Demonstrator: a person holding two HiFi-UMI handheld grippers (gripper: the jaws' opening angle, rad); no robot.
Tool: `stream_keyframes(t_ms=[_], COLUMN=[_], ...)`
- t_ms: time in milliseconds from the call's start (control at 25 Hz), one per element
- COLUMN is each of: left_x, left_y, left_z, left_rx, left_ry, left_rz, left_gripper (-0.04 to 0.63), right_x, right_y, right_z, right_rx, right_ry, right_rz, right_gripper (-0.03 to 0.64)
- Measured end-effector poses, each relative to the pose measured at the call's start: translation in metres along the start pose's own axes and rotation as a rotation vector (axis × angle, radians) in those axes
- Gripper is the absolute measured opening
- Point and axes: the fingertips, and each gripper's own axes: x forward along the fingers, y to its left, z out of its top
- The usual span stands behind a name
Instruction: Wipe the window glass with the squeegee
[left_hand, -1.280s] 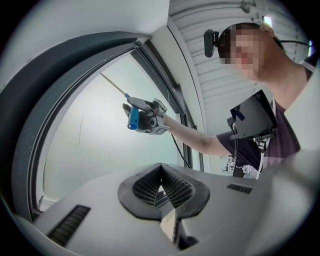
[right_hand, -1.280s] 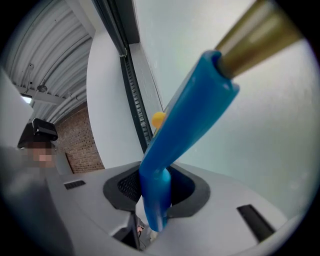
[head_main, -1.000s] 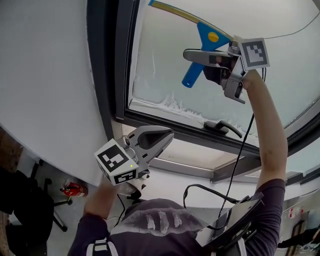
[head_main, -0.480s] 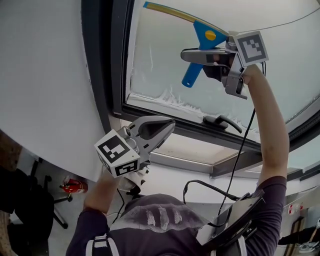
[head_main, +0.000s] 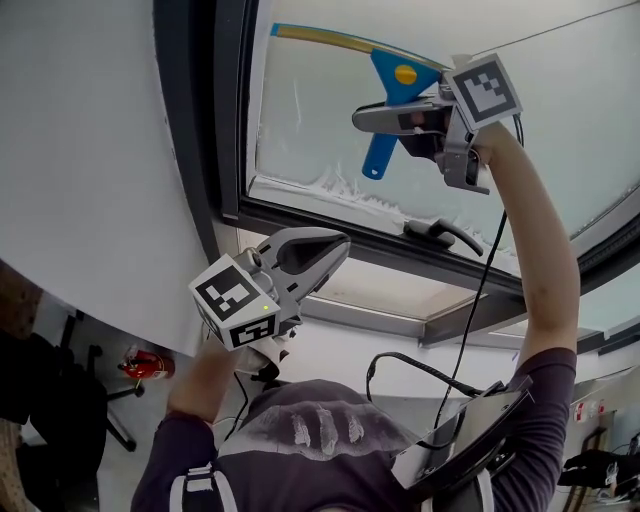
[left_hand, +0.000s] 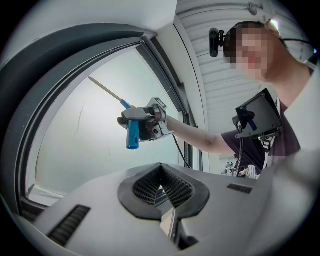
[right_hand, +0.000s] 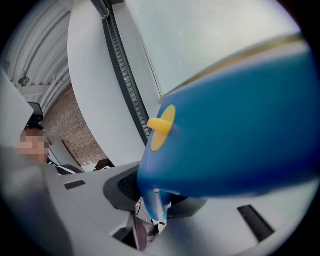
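Observation:
A blue squeegee (head_main: 389, 82) with a yellow knob lies against the window glass (head_main: 310, 130), its yellow-edged blade (head_main: 320, 38) running up to the left. My right gripper (head_main: 376, 118) is shut on its blue handle, which sticks out below the jaws. In the left gripper view the handle (left_hand: 132, 136) hangs from the right gripper (left_hand: 131, 117). In the right gripper view the squeegee (right_hand: 235, 135) fills the picture above the right gripper (right_hand: 152, 202). My left gripper (head_main: 335, 246) hangs below the sill, shut and empty; its closed pads (left_hand: 161, 172) hold nothing.
A streak of foam (head_main: 345, 190) lies along the pane's bottom edge. A dark window handle (head_main: 440, 232) sits on the lower frame (head_main: 330, 232). The white wall (head_main: 90, 170) is at the left. A red extinguisher (head_main: 145, 365) stands on the floor. A cable (head_main: 478, 300) trails from the right arm.
The right gripper has drawn the squeegee a little way down the glass, toward the foam line. The left gripper has stayed where it was.

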Motion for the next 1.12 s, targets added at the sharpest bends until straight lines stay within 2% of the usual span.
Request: stream_keyframes(t_ms=[480, 800, 1120], left_x=[-0.008, -0.013, -0.009], left_y=[0.001, 0.013, 0.013], left_z=[-0.016, -0.065, -0.055], left_rx=[-0.040, -0.100, -0.124], left_ry=[0.020, 0.096, 0.121], left_rz=[0.021, 0.049, 0.060], left_gripper=[0.006, 0.006, 0.006], right_x=[0.016, 0.038, 0.035], right_y=[-0.007, -0.019, -0.021], right_z=[-0.019, -0.049, -0.043], right_rx=[0.043, 0.076, 0.110], right_ry=[-0.015, -0.043, -0.098], right_rz=[0.005, 0.019, 0.034], right_gripper=[0.104, 0.104, 0.104])
